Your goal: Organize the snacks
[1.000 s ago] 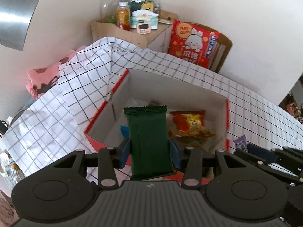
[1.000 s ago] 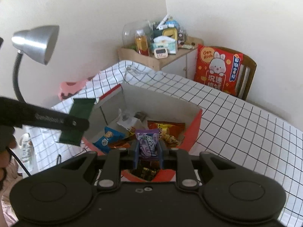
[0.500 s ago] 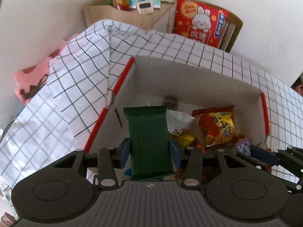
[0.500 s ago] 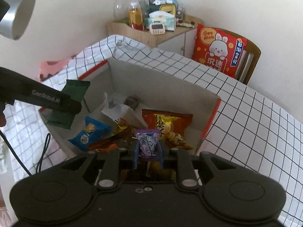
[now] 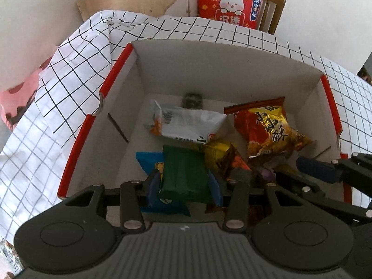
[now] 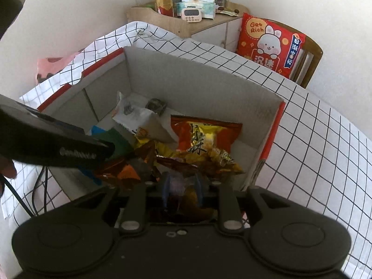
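Left claw [image 5: 184, 182] pinching the dark green packet [image 5: 183, 174] between its blue pads, low inside the red-edged cardboard box [image 5: 223, 69]. Packet sits over a blue snack bag [image 5: 148, 160], just beside a gold-wrapped snack [image 5: 218, 153]. Deeper in the box: white bag [image 5: 188, 125], red-and-yellow chip bag [image 5: 267, 127], small dark item [image 5: 191, 98] against the far wall. Right claw [image 5: 323, 169] enters from the right, over the box's near right corner. Box sits on a desk with a black-grid white cloth [image 5: 58, 93]. Red rabbit cushion [image 5: 229, 1] on a chair behind.

Right wrist view: right claw [image 6: 182, 187] is down in the snack pile, pads spread a bit around a purple packet [image 6: 177, 183] (blurred, dark; cannot tell if it is actually gripped). Chip bag [image 6: 204, 137] just ahead, white bag [image 6: 139, 121] behind-left. Left claw's body [image 6: 58, 148] crosses from the left, green packet [image 6: 118, 141] peeking out past its tip. Wooden cabinet [image 6: 186, 26] with bottles and a timer beyond the desk.
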Available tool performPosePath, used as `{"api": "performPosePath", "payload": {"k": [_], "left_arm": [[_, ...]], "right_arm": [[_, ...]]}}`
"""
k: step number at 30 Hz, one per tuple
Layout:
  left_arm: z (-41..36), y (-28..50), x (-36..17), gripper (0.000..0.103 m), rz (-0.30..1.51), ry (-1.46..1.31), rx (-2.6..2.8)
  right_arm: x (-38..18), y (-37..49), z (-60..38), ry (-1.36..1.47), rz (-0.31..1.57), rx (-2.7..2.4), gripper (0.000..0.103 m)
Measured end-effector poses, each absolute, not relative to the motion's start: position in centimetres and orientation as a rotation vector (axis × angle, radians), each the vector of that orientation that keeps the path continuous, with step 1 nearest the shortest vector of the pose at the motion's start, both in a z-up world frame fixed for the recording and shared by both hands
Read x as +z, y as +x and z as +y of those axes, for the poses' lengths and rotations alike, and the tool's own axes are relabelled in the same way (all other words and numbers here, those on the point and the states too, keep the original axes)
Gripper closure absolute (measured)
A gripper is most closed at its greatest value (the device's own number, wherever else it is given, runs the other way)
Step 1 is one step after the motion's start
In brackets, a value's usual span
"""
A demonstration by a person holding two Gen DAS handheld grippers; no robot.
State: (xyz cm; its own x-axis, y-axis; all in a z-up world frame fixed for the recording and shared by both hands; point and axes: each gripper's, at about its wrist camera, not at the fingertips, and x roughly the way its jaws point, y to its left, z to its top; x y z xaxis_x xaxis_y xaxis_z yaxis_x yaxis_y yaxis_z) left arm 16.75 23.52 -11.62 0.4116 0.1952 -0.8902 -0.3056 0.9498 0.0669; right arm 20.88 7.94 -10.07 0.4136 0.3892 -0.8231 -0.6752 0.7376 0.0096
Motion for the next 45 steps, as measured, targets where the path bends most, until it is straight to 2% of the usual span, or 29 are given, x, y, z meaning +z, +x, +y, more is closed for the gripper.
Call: {"api": "performPosePath", "payload": {"k": [6, 10, 12, 17, 18, 21, 22, 24, 31, 34, 36, 41, 45], "left_arm": [[23.2, 16.2, -11.0, 0.055, 1.077, -0.101, 0.322], [22.9, 15.4, -10.2, 0.047, 1.05, -0.105, 0.316], [22.7, 14.8, -9.7, 0.047, 1.036, -0.1, 0.313], [22.2, 13.5, -8.5, 0.045, 1.01, -0.1, 0.295], [22.1, 13.2, -8.2, 0.045, 1.002, -0.098, 0.293], [21.7, 12.2, -7.1, 0.044, 0.967, -0.089, 0.288], [21.5, 11.8, -6.7, 0.041, 0.953, -0.084, 0.288], [21.3, 11.1, -5.9, 0.037, 0.927, -0.08, 0.289], [20.4, 8.8, -3.3, 0.036, 0.84, -0.084, 0.278], [19.9, 7.7, -2.1, 0.036, 0.795, -0.08, 0.275], [19.5, 7.0, -1.4, 0.033, 0.77, -0.073, 0.275], [18.9, 5.3, -0.4, 0.025, 0.733, -0.089, 0.253], [18.1, 4.0, -0.1, 0.021, 0.725, -0.086, 0.235]], "right_arm": [[-9.6, 20.7, 7.5, -0.328, 0.928, 0.694, 0.074], [-9.0, 20.3, 7.0, -0.3, 0.92, 0.705, 0.067], [-8.5, 20.0, 6.7, -0.287, 0.913, 0.714, 0.062], [-7.4, 19.3, 6.0, -0.253, 0.909, 0.73, 0.058], [-7.1, 19.0, 5.8, -0.25, 0.904, 0.737, 0.056], [-6.1, 18.2, 5.2, -0.238, 0.86, 0.735, 0.035], [-5.7, 17.9, 4.9, -0.236, 0.843, 0.734, 0.032], [-5.0, 17.6, 4.5, -0.231, 0.829, 0.742, 0.031], [-2.2, 16.0, 3.1, -0.213, 0.752, 0.766, 0.019], [-1.0, 15.2, 2.3, -0.197, 0.718, 0.783, 0.018], [-0.2, 14.5, 1.7, -0.186, 0.687, 0.791, 0.017], [1.3, 13.0, 0.1, -0.159, 0.624, 0.792, 0.001], [2.3, 12.3, -1.3, -0.111, 0.607, 0.788, 0.0]]}}
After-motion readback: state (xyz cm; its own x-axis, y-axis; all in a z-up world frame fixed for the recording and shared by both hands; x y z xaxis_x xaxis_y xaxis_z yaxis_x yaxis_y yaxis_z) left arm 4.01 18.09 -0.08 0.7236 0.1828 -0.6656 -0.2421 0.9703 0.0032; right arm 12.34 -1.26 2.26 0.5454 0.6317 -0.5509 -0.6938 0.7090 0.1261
